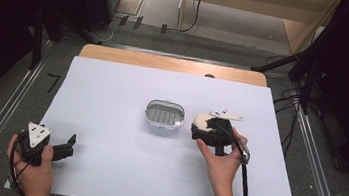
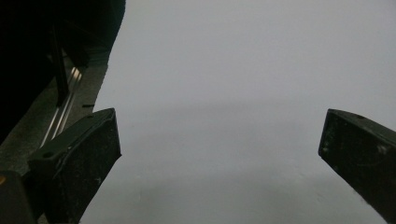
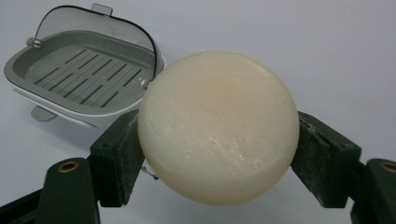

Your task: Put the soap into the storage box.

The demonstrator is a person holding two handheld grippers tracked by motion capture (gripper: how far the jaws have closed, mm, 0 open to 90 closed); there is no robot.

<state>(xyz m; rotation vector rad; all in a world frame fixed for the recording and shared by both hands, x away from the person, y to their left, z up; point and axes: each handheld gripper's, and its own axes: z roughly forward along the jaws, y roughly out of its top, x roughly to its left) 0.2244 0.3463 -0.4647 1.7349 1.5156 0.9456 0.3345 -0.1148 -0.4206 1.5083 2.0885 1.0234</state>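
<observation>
A wide white sheet-covered surface (image 1: 113, 171) spreads across the middle of the high view, with a strip of bare wood along its far edge. Near the centre of that frame sits a small grey oval soap dish with a slotted floor and a hinged clear lid (image 1: 164, 113), lid standing open; in the right gripper view it lies at the upper left (image 3: 88, 70).

Just right of the dish in the high view, the right tool (image 1: 202, 126) is clamped on a round, cream-white bar of soap (image 1: 202, 120). The right gripper view shows the bar (image 3: 218, 126) at frame centre, squeezed across its width between the two black pads, raised off the surface and close to the dish.

The soap looks solid and fairly light, but smooth and domed, so it probably slips easily; its waxy skin would likely dent or scuff under hard pressure. Across the widest part, as now, seems the safest hold.

At the lower left of the high view, the left tool (image 1: 67, 146) rests low with its jaws apart and nothing between them, as the left gripper view (image 2: 219, 158) confirms.

The underside of the soap and the pad contact faces are hidden. The dish's near rim is cut off behind the bar in the right gripper view.
</observation>
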